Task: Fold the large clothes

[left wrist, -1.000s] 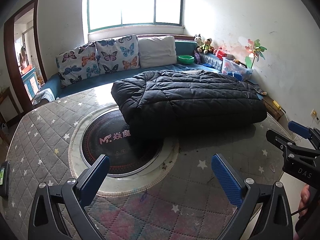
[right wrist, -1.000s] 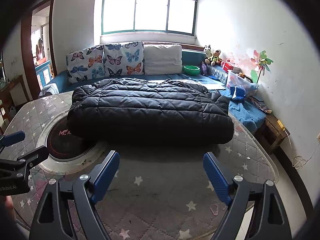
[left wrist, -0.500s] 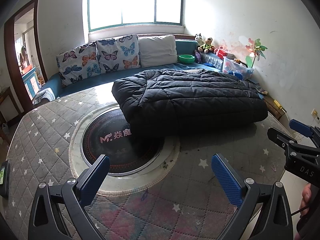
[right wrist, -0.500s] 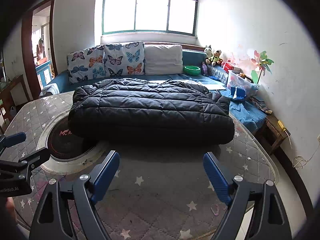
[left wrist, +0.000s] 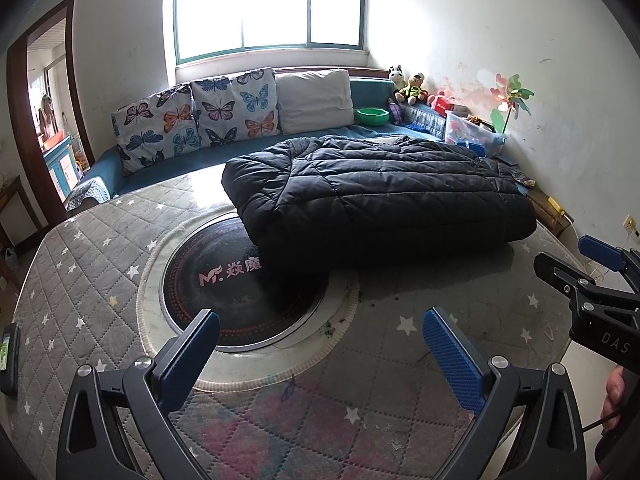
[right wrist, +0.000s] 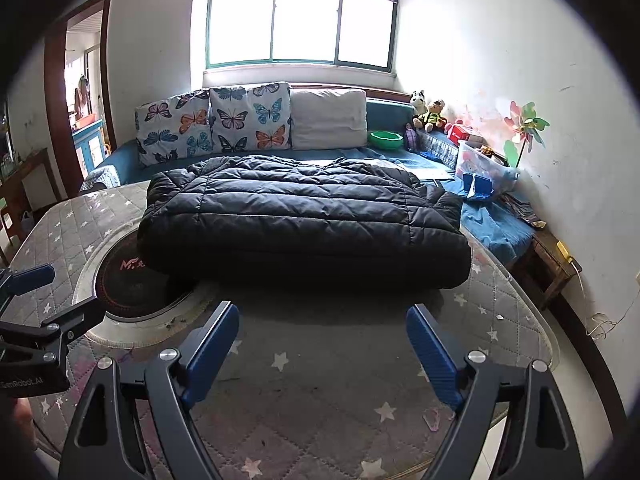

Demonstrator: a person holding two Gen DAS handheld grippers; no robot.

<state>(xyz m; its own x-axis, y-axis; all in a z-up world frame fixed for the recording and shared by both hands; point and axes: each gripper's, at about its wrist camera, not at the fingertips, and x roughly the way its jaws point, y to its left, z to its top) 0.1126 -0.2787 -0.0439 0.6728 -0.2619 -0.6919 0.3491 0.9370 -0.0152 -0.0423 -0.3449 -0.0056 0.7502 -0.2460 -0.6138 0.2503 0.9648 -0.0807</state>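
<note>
Left wrist view: the left gripper (left wrist: 320, 346) hangs over the near part of the table (left wrist: 100, 280), its jaws spread wide with nothing between them. The black puffer jacket (left wrist: 380, 196) lies well ahead on the far right part of the table, already doubled into a thick rectangular slab whose near left corner overhangs the dark round glass panel (left wrist: 224, 296) set into the tabletop. The table's cover is a grey quilted pad with small stars, stitched in diamonds, soft and matte against the glossy panel. At the right edge of the picture the right gripper (left wrist: 600, 264) juts in, also empty.

Right wrist view: the right gripper (right wrist: 322, 338) is fully parted too, holding nothing, and faces the jacket's (right wrist: 304, 216) long near edge from a short way off. The jacket is smooth, slightly shiny nylon in puffy stitched channels — bulky, springy, and likely to slide or balloon back when released. Its folded edge looks rounded, not creased. Behind it stand the butterfly cushions (right wrist: 212, 120) on a blue sofa.

Judging from this, one fold is done and both grippers are between grasps. A further fold would call for pinching the two corners of one short end — deep enough to catch all layers — and carrying that end across.
</note>
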